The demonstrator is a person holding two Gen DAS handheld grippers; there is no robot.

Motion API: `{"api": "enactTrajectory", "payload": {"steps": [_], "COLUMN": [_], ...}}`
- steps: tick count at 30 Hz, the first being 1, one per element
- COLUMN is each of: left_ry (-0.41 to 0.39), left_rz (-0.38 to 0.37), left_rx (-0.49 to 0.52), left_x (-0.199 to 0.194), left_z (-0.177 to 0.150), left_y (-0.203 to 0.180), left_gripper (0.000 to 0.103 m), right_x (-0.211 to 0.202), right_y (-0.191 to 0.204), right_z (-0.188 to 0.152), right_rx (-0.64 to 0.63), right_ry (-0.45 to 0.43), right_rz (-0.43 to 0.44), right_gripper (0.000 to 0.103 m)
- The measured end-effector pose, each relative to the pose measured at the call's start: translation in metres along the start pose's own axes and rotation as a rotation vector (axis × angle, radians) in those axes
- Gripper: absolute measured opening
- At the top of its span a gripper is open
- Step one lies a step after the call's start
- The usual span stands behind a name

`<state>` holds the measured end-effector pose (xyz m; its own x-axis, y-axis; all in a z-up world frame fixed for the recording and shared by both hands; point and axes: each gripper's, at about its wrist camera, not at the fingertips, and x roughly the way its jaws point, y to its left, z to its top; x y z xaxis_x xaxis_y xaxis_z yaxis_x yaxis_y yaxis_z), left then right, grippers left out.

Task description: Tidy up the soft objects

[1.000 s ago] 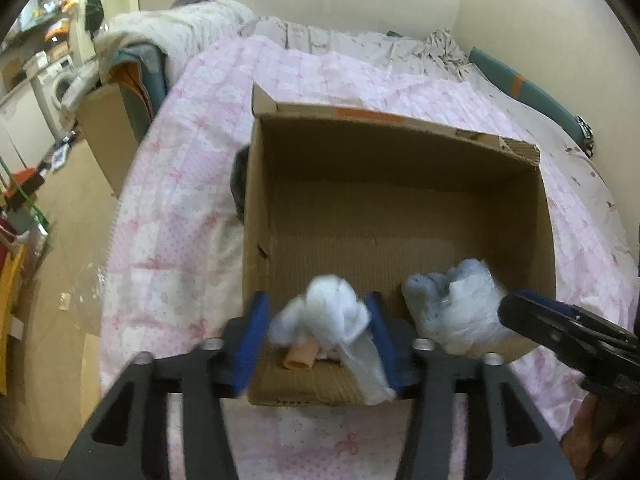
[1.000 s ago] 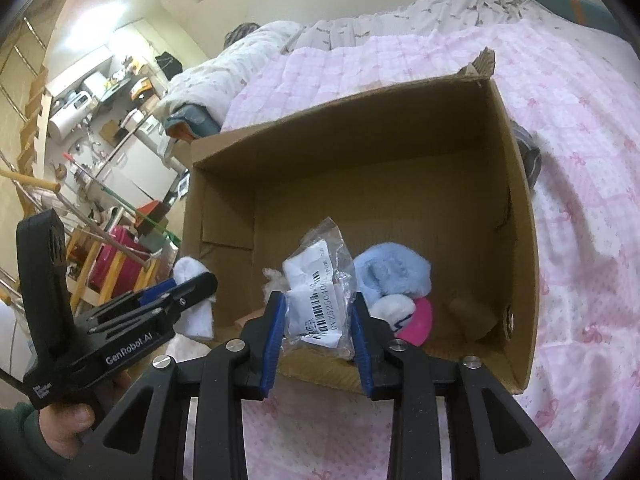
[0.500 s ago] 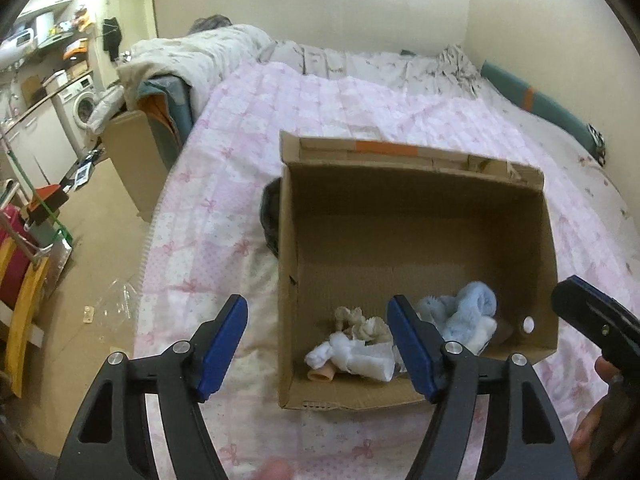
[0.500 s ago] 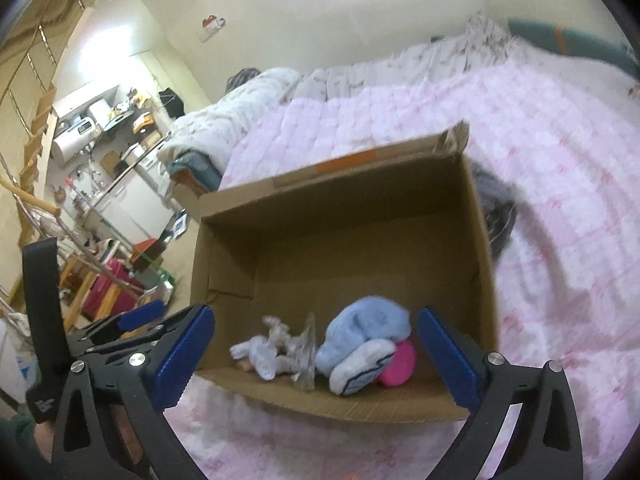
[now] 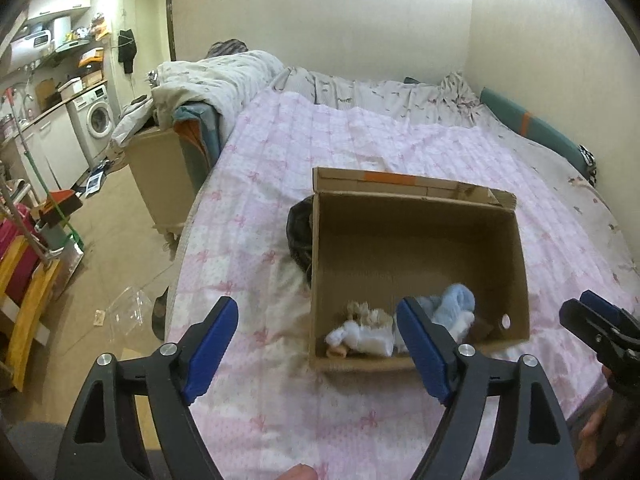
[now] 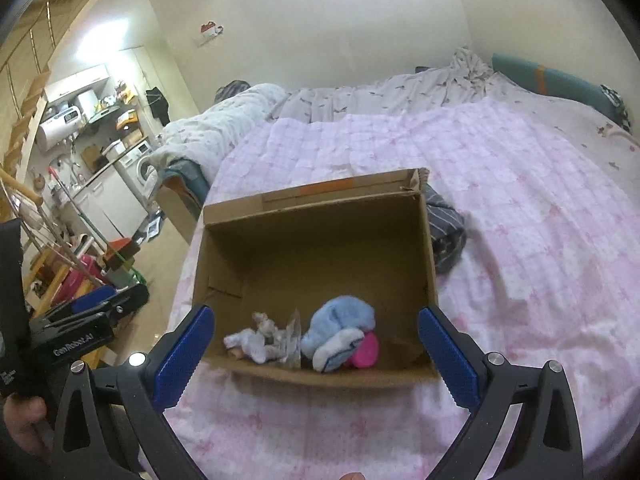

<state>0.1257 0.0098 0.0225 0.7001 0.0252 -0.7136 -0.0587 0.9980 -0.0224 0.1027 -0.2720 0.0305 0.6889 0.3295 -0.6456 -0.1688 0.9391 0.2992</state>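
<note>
An open cardboard box (image 5: 416, 236) (image 6: 320, 240) stands on the pink quilted bed. In its near end lie a white soft toy (image 5: 360, 336) (image 6: 250, 342), a clear plastic packet (image 6: 292, 338), a light blue plush (image 5: 456, 308) (image 6: 340, 328) and a pink item (image 6: 366, 352). My left gripper (image 5: 316, 344) is open and empty, held back from the box's near left corner. My right gripper (image 6: 316, 354) is open and empty in front of the box's near wall. The right gripper also shows at the right edge of the left wrist view (image 5: 600, 328).
A dark striped garment (image 6: 446, 236) (image 5: 300, 232) lies on the quilt (image 6: 520, 220) against the box's far side. A rumpled white duvet (image 5: 216, 80) and a second cardboard box (image 5: 160, 176) sit at the bed's left. Floor clutter and a washing machine (image 5: 98, 120) lie further left.
Both grippers opened and let go of the white toy and the plastic packet, which now lie in the box. Both grippers then pulled back and up from the box.
</note>
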Motion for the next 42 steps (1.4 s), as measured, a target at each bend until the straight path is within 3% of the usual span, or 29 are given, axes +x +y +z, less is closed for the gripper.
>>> {"api": "enactTrajectory", "payload": {"steps": [7,11,14,22,42], "left_ry": [-0.013,-0.024,-0.079,-0.030,-0.039], "left_rz": [0.004,-0.026,-0.034,-0.027,-0.040], "left_rx": [0.001,-0.035,-0.045,-0.063,-0.034], "left_x": [-0.013,-0.012,-0.013,0.000,-0.001], "left_z": [-0.029,-0.033,-0.035,-0.034,-0.037], "left_y": [-0.001,0.005,0.007,0.010,0.004], "left_gripper": [0.085,0.097,0.097,0.100,0.100], "right_x": [-0.016,-0.014,-0.013,-0.010,-0.010], "right_y": [-0.005,-0.015,-0.017,-0.009,-0.003], "right_z": [-0.023,-0.034,-0.034,-0.036,-0.037], "right_rx": [-0.009,0.026,0.037,-0.009,-0.046], "right_ry": [-0.013,-0.016,-0.031,-0.048,-0.055], "right_rz": [-0.046,-0.078,-0.093,-0.122,-0.142], "right_gripper": [0.103,0.103,0.103,0.103,0.103]}}
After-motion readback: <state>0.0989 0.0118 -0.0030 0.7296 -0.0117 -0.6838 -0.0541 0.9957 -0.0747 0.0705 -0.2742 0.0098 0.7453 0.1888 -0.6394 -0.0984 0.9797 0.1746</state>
